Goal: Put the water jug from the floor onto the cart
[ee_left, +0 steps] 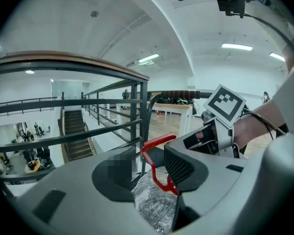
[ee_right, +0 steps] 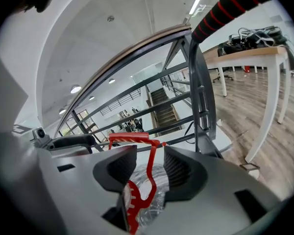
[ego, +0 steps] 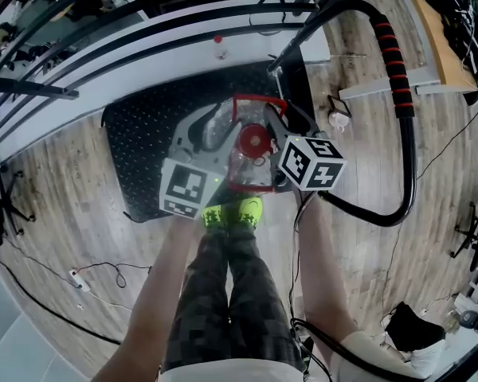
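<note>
Releasing the water jug (ego: 251,146) on the cart (ego: 143,134) deck, twelve o'clock from the person's shoes (ego: 233,213). Both tools stand wide open, gripping nothing. The right tool (ee_right: 149,173) straddles the red handle (ee_right: 130,138); the left tool (ee_left: 152,180) straddles the jug's shoulder. Withdraw each toward six o'clock without snagging the handle.

Left hand-held gripper (ee_left: 149,169): jaws apart, tilted a little downward, pointing toward 12 o'clock in the head view.
Right hand-held gripper (ee_right: 149,166): jaws apart, tilted likewise, just beside the left one at its 3 o'clock.
Left forearm (ego: 155,293): bare, reaching in from 7 o'clock.
Right forearm (ego: 323,269): bare, reaching in from 5 o'clock.
</note>
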Tool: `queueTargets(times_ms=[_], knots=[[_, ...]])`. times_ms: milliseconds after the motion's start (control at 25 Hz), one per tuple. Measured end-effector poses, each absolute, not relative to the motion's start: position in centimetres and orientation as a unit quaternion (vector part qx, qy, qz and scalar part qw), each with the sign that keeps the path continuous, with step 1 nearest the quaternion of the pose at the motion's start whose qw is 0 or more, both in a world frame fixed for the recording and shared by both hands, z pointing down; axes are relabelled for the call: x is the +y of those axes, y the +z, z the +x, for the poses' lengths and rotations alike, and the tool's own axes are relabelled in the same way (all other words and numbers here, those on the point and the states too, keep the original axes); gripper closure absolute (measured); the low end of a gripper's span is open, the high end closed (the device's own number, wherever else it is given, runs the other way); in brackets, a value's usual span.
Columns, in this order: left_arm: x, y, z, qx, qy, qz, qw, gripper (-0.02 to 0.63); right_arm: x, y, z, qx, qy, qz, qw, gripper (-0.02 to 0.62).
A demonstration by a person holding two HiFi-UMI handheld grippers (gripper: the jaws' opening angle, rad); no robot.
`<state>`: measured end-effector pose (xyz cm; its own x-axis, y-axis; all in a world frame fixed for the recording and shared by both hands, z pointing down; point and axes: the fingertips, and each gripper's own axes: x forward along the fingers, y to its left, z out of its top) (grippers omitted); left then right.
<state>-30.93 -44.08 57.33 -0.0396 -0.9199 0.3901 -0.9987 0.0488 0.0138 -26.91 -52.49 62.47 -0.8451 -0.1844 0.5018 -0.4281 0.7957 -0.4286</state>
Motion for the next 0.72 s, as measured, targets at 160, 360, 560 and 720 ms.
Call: queueTargets(times_ms=[160,360,560,720], knots=[[-43.7,56.7,-30.6,-0.708,0.135,0.677,0.148,0.448,-51.7,62.1,-26.0,-0.921,0.268,0.169,0.228,0.434],[-43.2,55.0,-30.3,-0.707,0.143,0.677,0.143,0.448,-50.9,61.2,-24.5,-0.918,0.271,0.177,0.23,0.43],[-42.9,52.2,-30.4,-0.713,0.143,0.674,0.128,0.448,-50.5,59.0,-23.7,-0.918,0.262,0.19,0.23,0.431],[-42.9,50.0,-29.5,-0.709,0.145,0.679,0.121,0.45,-50.0,56.4,-23.5,-0.925,0.249,0.18,0.222,0.434]])
